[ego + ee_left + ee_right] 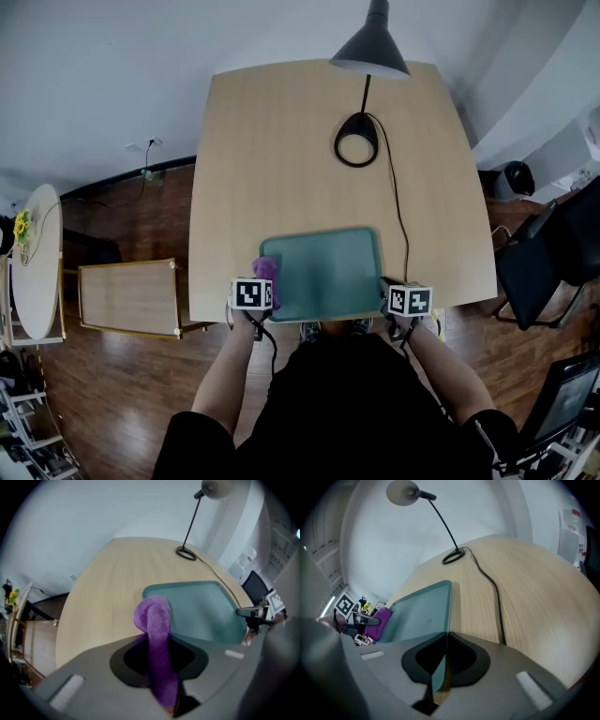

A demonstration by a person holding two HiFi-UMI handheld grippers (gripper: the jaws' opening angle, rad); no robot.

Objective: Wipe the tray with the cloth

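A teal tray (328,274) lies on the wooden table near its front edge. My left gripper (253,287) is at the tray's left edge, shut on a purple cloth (266,270). In the left gripper view the cloth (155,620) sticks out from between the jaws and droops by the tray's (204,611) near-left corner. My right gripper (401,292) is at the tray's near-right corner. In the right gripper view its jaws are shut on the tray's thin right rim (440,667), and the tray (422,613) stretches away to the left, with the cloth (379,620) at its far side.
A black desk lamp (371,42) stands at the table's far side, its ring base (356,141) behind the tray. Its cable (398,202) runs down the table past the tray's right side. A low wooden shelf (131,298) is on the floor left, a chair (544,262) right.
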